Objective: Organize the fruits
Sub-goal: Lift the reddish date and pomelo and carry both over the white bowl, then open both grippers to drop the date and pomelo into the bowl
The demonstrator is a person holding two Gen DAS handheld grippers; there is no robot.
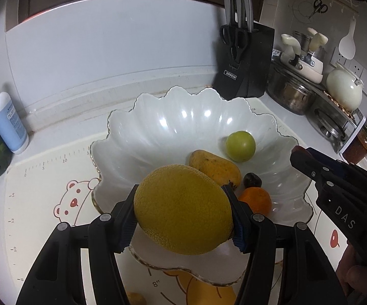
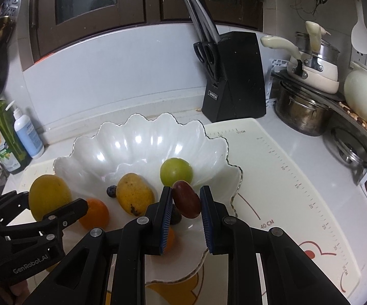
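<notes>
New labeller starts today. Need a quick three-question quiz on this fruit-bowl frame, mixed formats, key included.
1. True or false: the left gripper holds the large round yellow citrus fruit.
2. The right gripper grips: A) small round green fruit B) dark red oval plum C) yellow speckled mango.
3. Fill in: the black knife block stands ___ the white scalloped glass bowl.

Key: 1 true; 2 B; 3 behind.
</notes>
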